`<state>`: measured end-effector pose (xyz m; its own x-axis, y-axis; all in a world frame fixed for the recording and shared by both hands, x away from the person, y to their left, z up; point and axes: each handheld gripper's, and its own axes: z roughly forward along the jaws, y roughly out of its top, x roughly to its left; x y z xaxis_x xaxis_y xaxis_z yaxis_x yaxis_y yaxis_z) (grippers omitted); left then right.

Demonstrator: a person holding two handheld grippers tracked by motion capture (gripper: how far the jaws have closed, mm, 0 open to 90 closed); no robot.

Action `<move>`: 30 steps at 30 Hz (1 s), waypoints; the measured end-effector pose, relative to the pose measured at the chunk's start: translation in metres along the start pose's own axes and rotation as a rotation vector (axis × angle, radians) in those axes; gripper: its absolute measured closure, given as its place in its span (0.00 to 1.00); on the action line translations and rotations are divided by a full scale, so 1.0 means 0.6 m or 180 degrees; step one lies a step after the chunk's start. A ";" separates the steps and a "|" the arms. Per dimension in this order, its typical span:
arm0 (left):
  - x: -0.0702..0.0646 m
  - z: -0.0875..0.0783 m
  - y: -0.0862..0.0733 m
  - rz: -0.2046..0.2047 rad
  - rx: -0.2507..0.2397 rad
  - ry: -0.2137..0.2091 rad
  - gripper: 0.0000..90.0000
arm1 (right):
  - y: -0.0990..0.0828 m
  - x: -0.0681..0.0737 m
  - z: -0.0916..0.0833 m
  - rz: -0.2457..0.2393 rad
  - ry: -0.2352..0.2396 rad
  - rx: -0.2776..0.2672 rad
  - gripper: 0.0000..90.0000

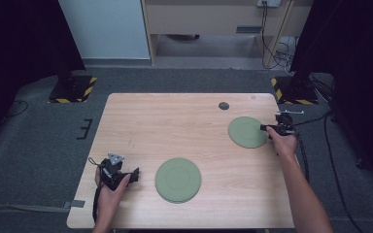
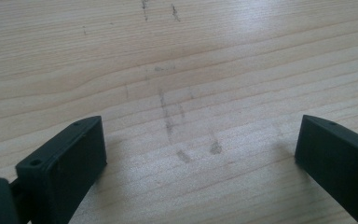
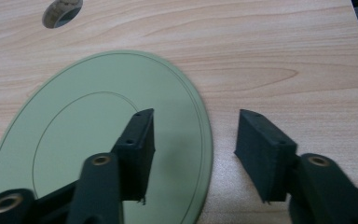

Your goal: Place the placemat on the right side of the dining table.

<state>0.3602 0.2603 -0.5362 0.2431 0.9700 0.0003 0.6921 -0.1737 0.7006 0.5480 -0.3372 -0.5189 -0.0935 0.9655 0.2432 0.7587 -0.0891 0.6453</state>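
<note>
My left gripper (image 1: pixel 135 175), matte black with blocky jaws, sits low over the pale wood-grain table (image 1: pixel 175 121) near its left front corner, jaws wide apart on bare scuffed wood. Just right of it lies a flat round sage-green plate (image 1: pixel 178 180) with a faint ring. Farther right, my right gripper (image 1: pixel 263 127) straddles the rim of a second green plate (image 1: pixel 245 132), one jaw above the smooth plate, one above the wood, apart and not pressing; a small round hole (image 1: pixel 224 105) sits beyond.

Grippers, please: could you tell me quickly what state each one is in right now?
Left gripper: open, nothing between the jaws, bare table beneath.
Right gripper: open, straddling the rim of the plate, pads not pressing it.
</note>
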 end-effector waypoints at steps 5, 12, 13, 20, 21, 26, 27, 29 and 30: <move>0.000 0.000 0.000 0.0002 0.0002 -0.0001 0.01 | 0.004 0.005 0.003 0.0133 0.0096 0.0013 0.35; 0.000 0.000 0.000 0.0006 0.0007 -0.0006 0.01 | 0.009 0.015 0.001 0.0148 0.0169 -0.0076 0.26; 0.000 0.000 0.000 0.0007 0.0007 -0.0007 0.01 | 0.010 0.018 0.000 0.0142 0.0180 -0.0079 0.24; 0.000 0.001 0.000 0.0018 0.0014 -0.0014 0.00 | 0.017 0.044 -0.004 0.0020 0.0323 -0.0090 0.14; 0.000 0.001 0.001 0.0016 0.0013 -0.0015 0.00 | 0.017 0.050 -0.007 -0.0045 0.0361 -0.0094 0.13; 0.000 0.001 0.001 0.0021 0.0016 -0.0014 0.00 | 0.016 0.074 -0.016 -0.0200 0.0388 -0.0125 0.13; 0.000 0.001 0.001 0.0018 0.0013 -0.0014 0.00 | 0.016 0.079 -0.017 -0.0225 0.0380 -0.0123 0.13; 0.000 0.001 0.001 0.0019 0.0013 -0.0014 0.00 | 0.016 0.086 -0.020 -0.0243 0.0386 -0.0126 0.13; 0.000 0.001 0.001 0.0021 0.0015 -0.0014 0.00 | 0.016 0.090 -0.022 -0.0272 0.0391 -0.0136 0.13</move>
<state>0.3609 0.2600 -0.5364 0.2506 0.9681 0.0016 0.6937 -0.1808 0.6972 0.5421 -0.2891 -0.4901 -0.2367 0.9330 0.2712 0.7167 -0.0208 0.6971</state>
